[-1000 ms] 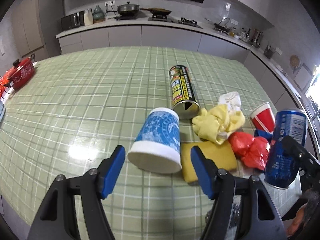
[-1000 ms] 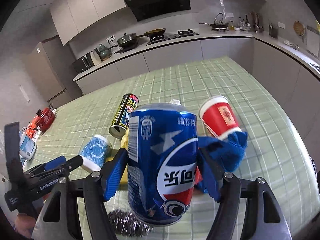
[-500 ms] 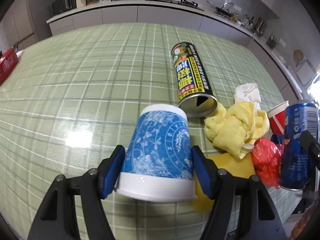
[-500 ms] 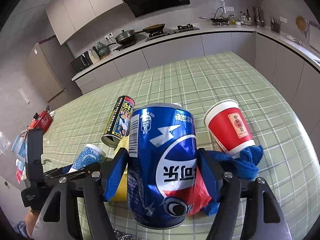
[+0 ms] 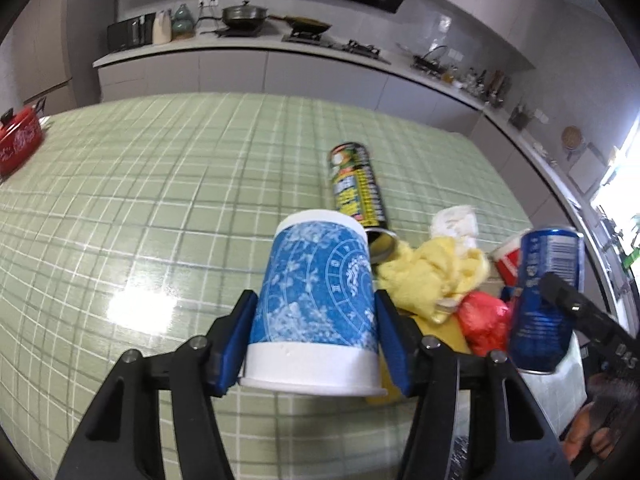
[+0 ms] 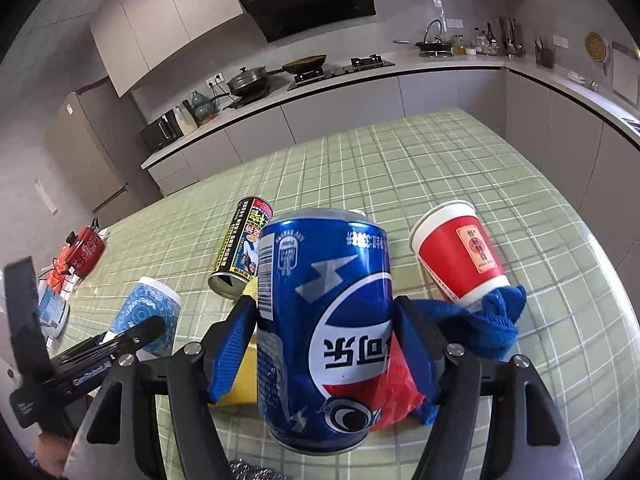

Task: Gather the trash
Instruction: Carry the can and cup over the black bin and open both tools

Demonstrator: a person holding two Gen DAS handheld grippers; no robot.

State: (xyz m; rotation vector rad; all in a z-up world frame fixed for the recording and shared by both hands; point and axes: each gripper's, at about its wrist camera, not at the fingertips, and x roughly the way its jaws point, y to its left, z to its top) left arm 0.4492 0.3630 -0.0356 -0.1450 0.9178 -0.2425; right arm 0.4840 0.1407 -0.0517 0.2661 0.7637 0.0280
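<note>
My left gripper (image 5: 316,344) is shut on a blue-and-white paper cup (image 5: 316,292), held upside down and lifted off the green checked table (image 5: 160,200). My right gripper (image 6: 324,348) is shut on a blue Pepsi can (image 6: 324,320), held above the table; the can also shows in the left wrist view (image 5: 546,296). The cup also shows in the right wrist view (image 6: 146,320). On the table lie a black-and-yellow can (image 5: 356,188) on its side, a yellow cloth (image 5: 432,272), a white tissue (image 5: 454,220), a red bag (image 5: 482,316), a red paper cup (image 6: 460,252) and a blue cloth (image 6: 484,320).
A red pot (image 5: 18,144) stands at the table's far left edge. A yellow sponge (image 6: 244,376) lies under the right gripper. A steel scourer (image 6: 256,472) sits at the near edge. Kitchen counters (image 5: 260,48) run behind the table.
My left gripper closed on the blue-and-white cup and raised it off the table. My right gripper kept hold of the Pepsi can and lifted slightly.
</note>
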